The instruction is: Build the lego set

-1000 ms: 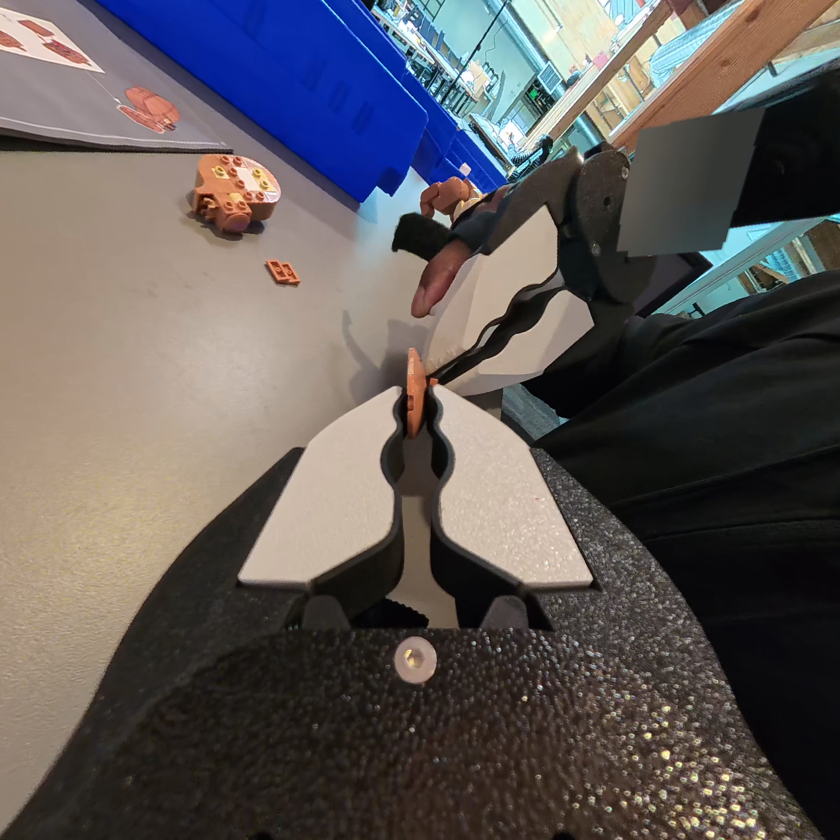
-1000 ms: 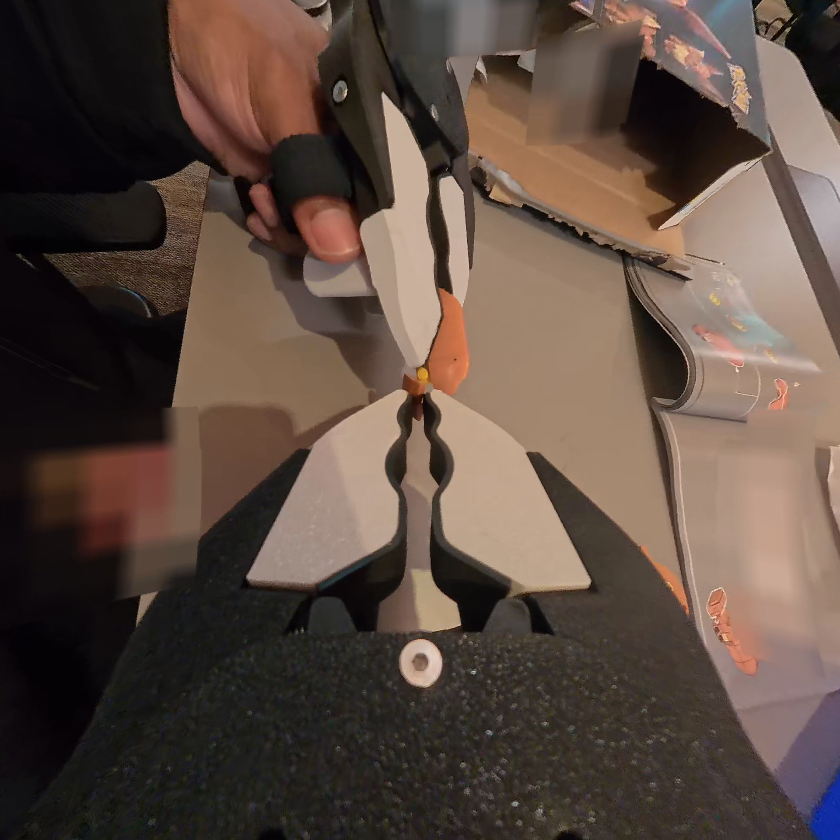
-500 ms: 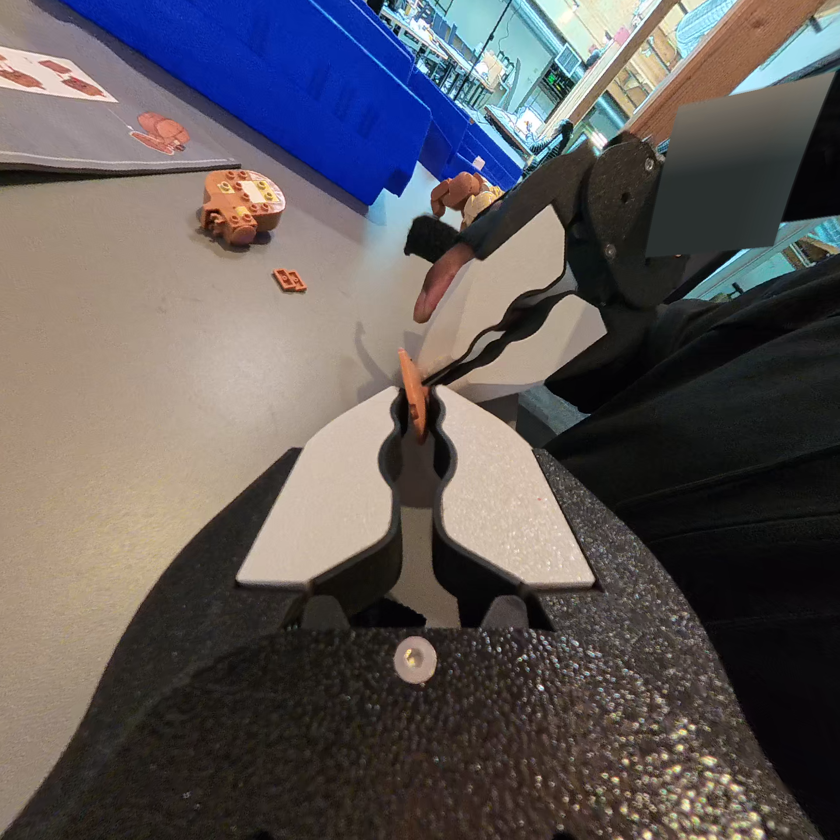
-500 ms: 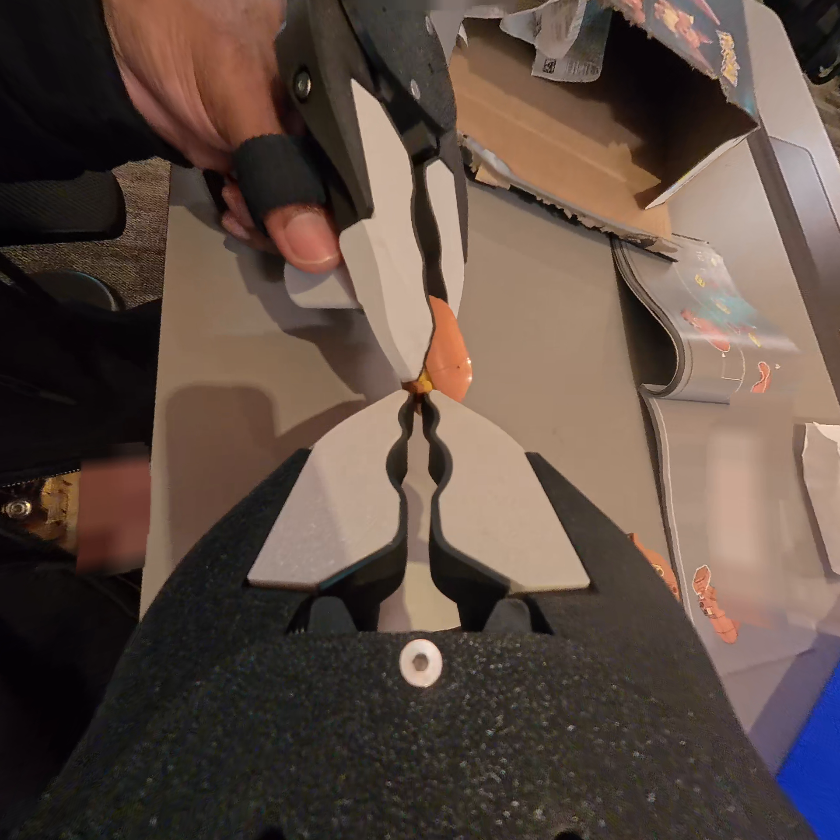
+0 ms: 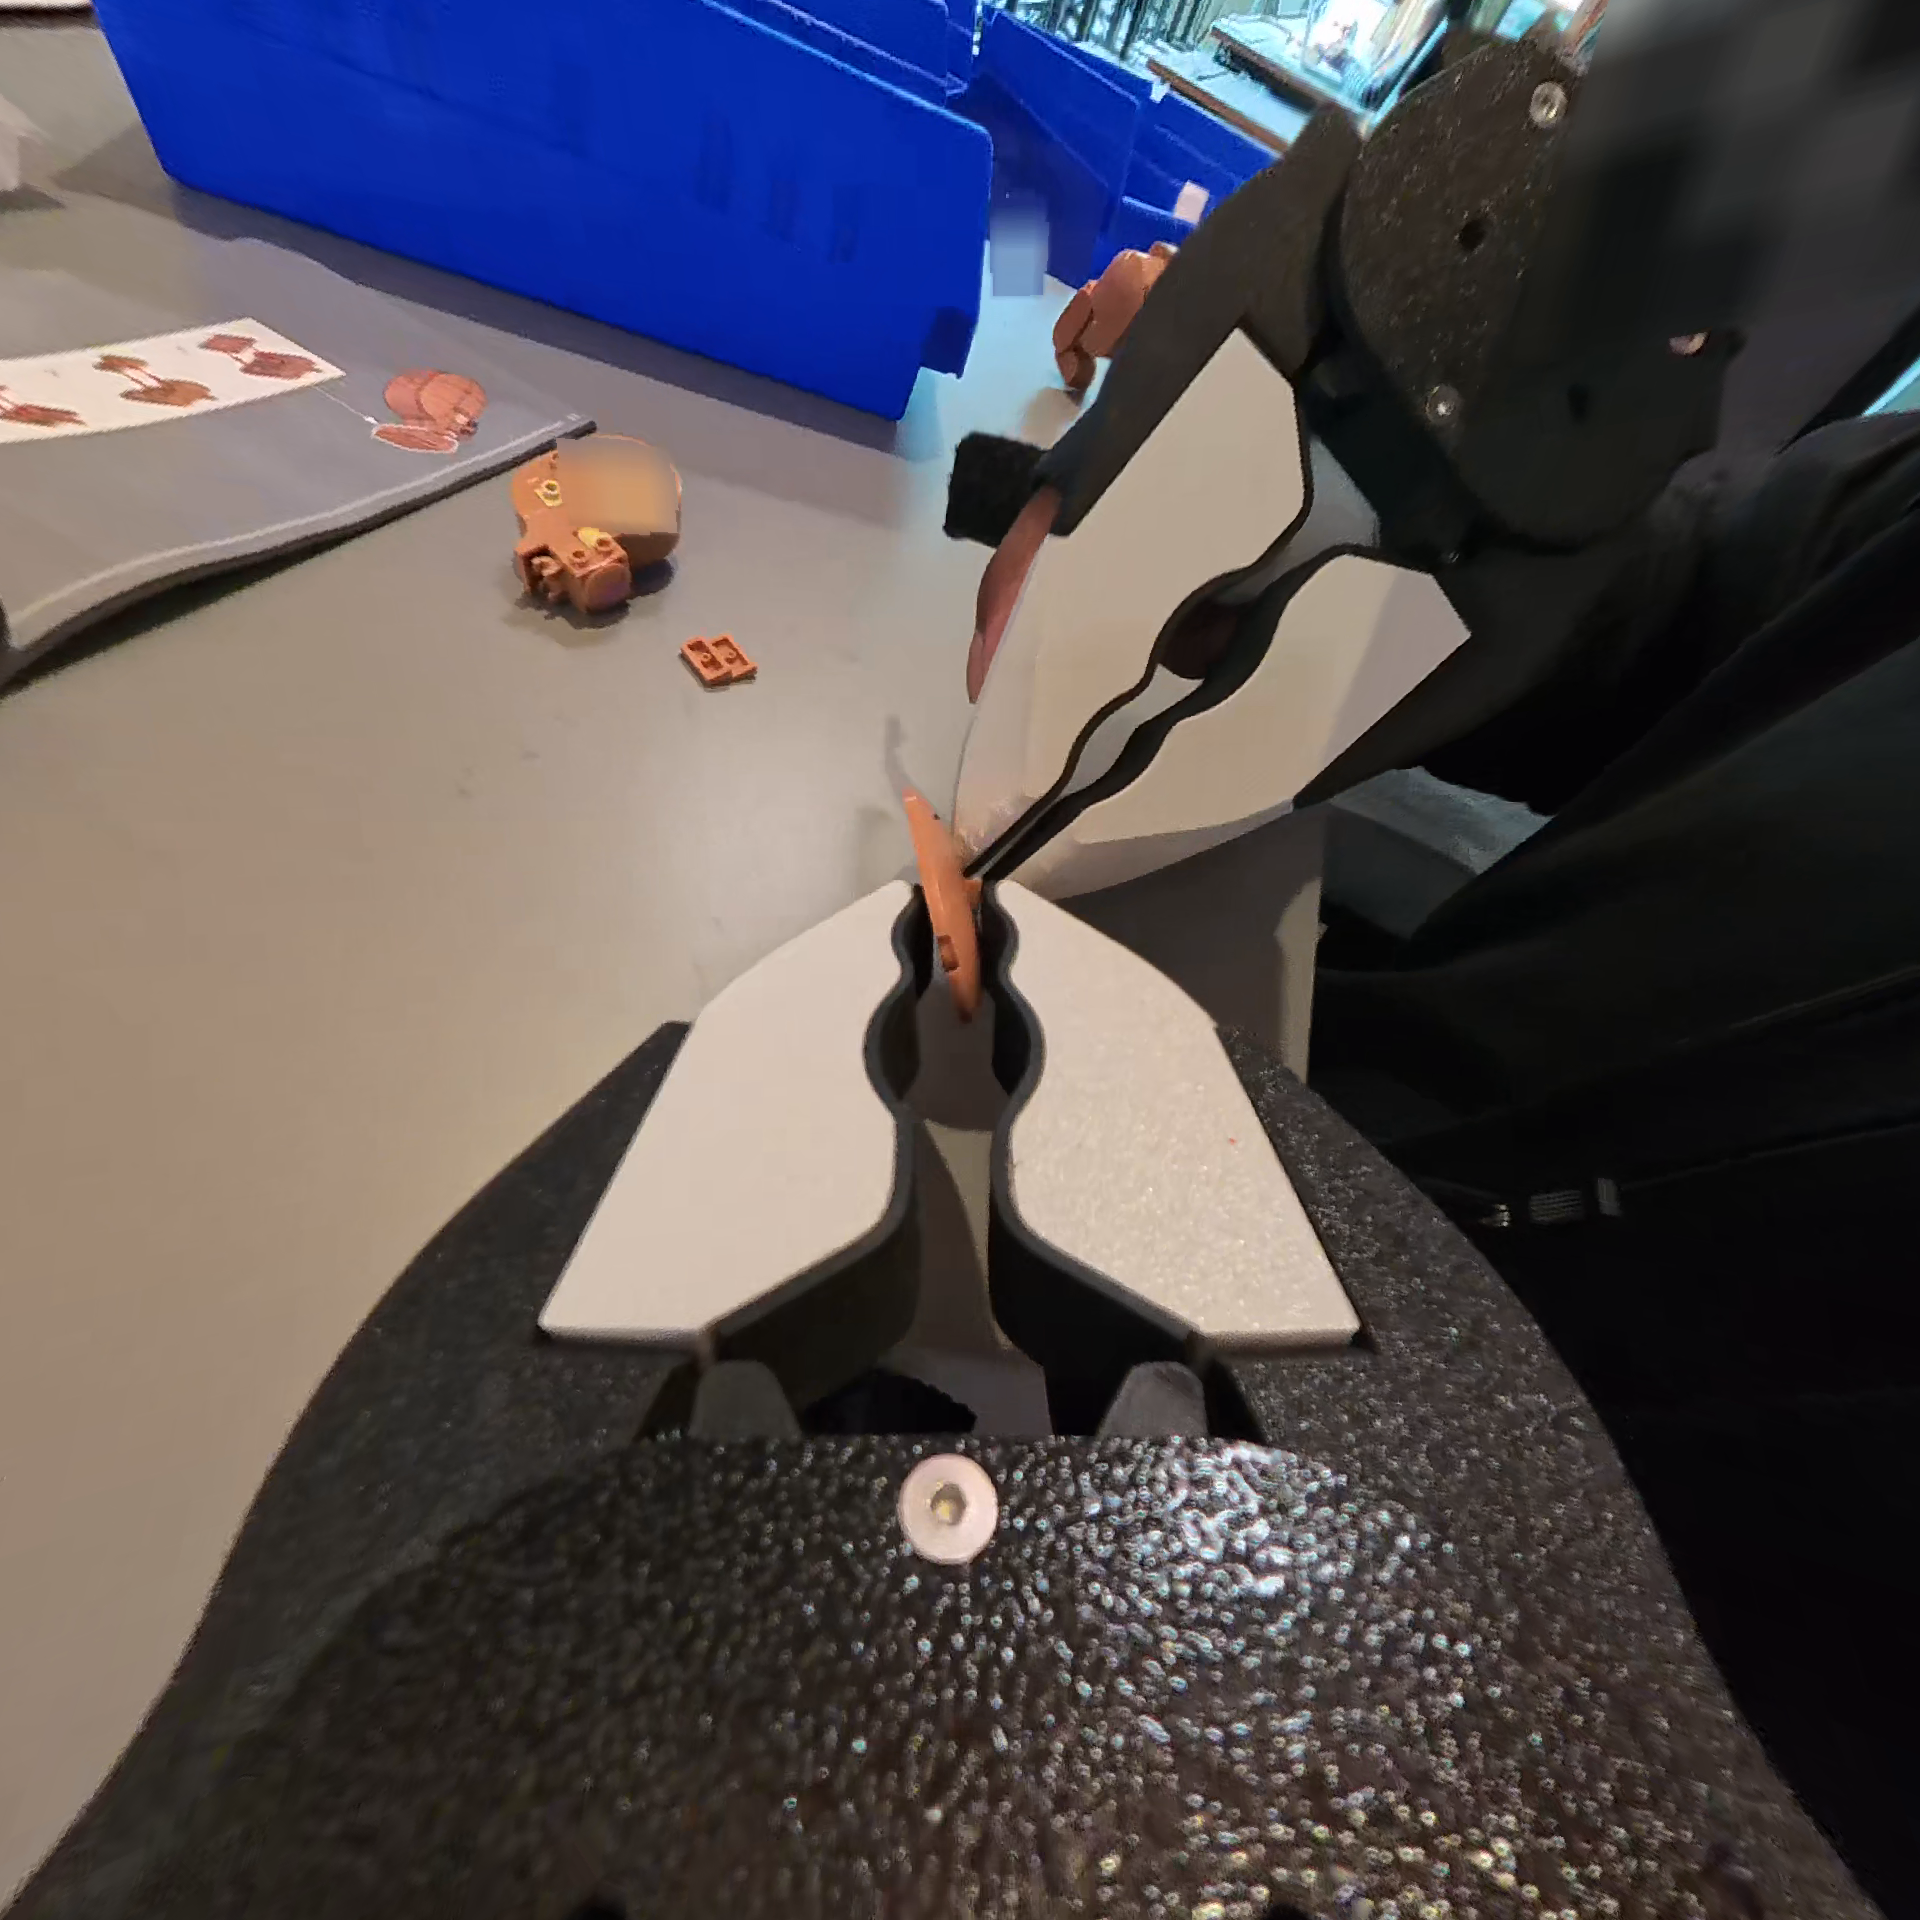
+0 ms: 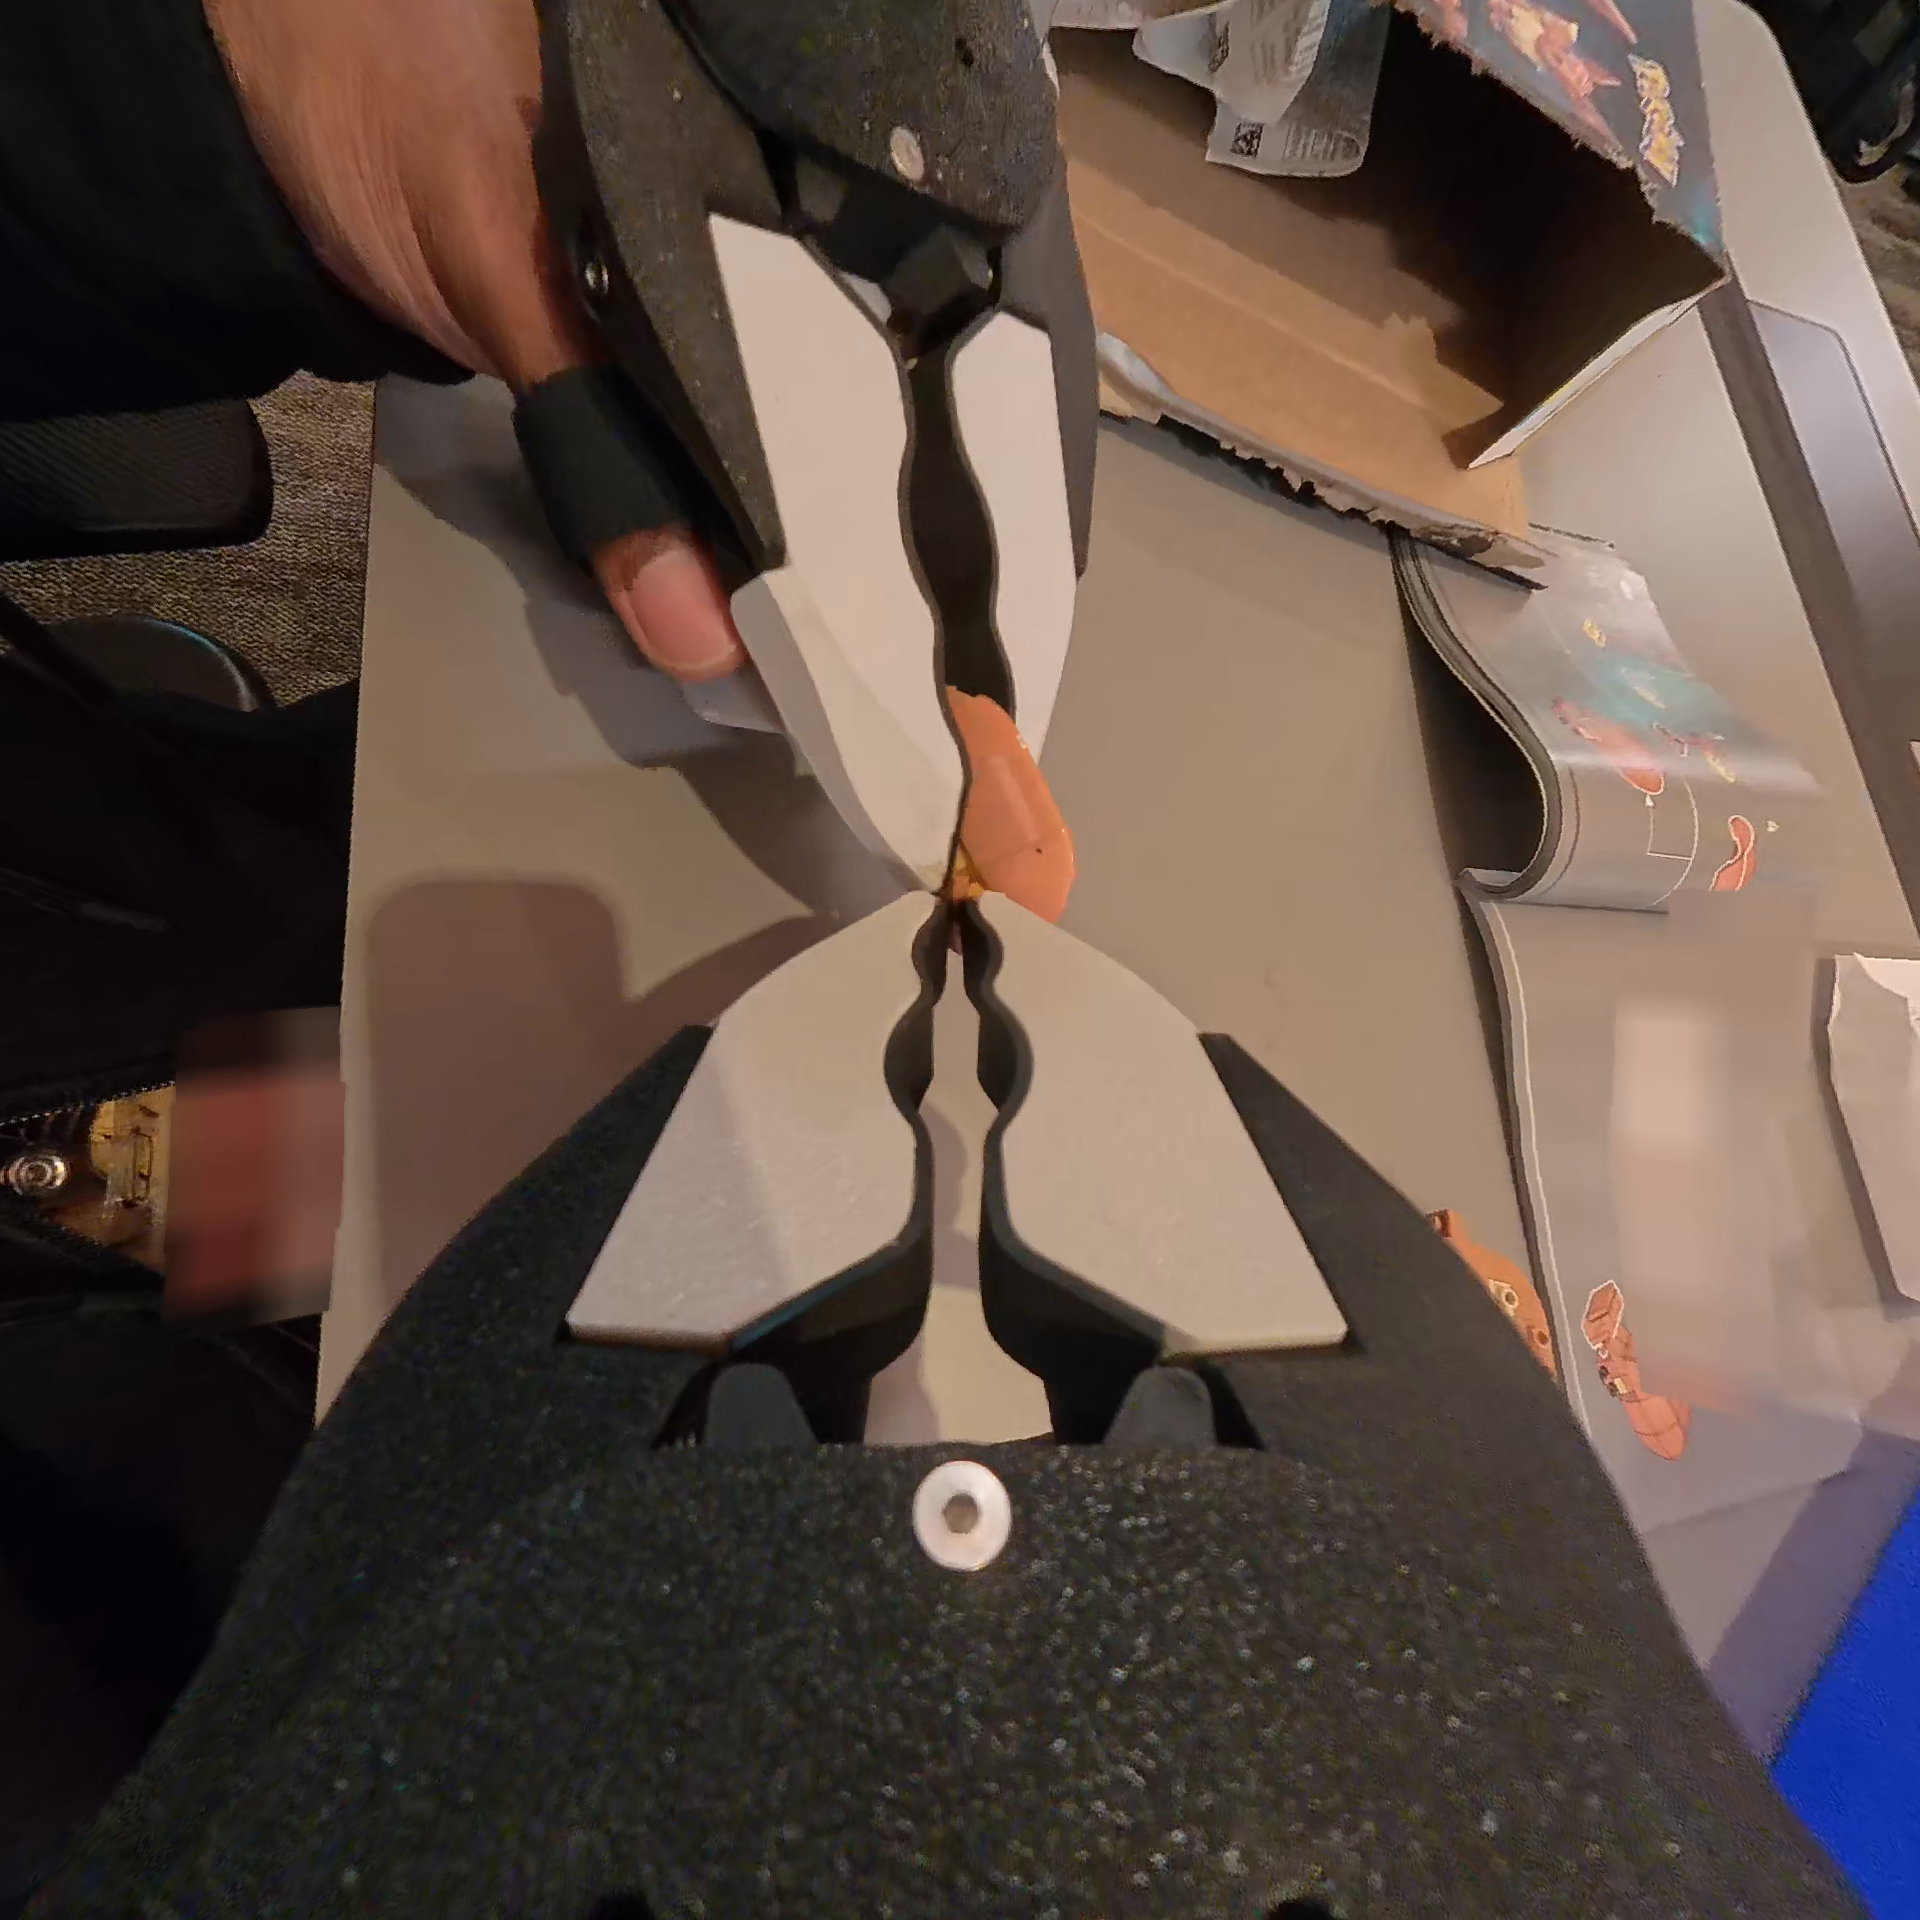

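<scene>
1. Lego plate (image 5: 948, 940), a thin orange rounded piece, is seen pinched edge-on at the tips of the left gripper (image 5: 951, 914), its long axis running roughly along the fingers and its far end poking out past them, above the grey table (image 5: 312, 935).

2. Meeting it tip to tip is the right gripper (image 6: 951, 920), clenched on something very small; a yellow speck (image 6: 966, 883) shows at the contact point, though whether it is a separate stud or part of the plate cannot be told from either view.

3. From the right wrist view the plate (image 6: 1013, 805) is shown lying directly ahead of the right tips and slightly to their right, with its broad face turned toward that camera and the left gripper (image 6: 951, 878) clamped over its left edge.

4. The coming move is judged to turn on this head-on alignment: the small part has to be pressed straight along the line of the right fingers into the plate, and any sideways drift could twist the plate out of its narrow hold.

5. Left aside on the table are a partly built brown model (image 5: 582, 540), a small flat brick (image 5: 719, 659) and the open instruction booklet (image 5: 208, 447), all well apart from both grippers.
</scene>
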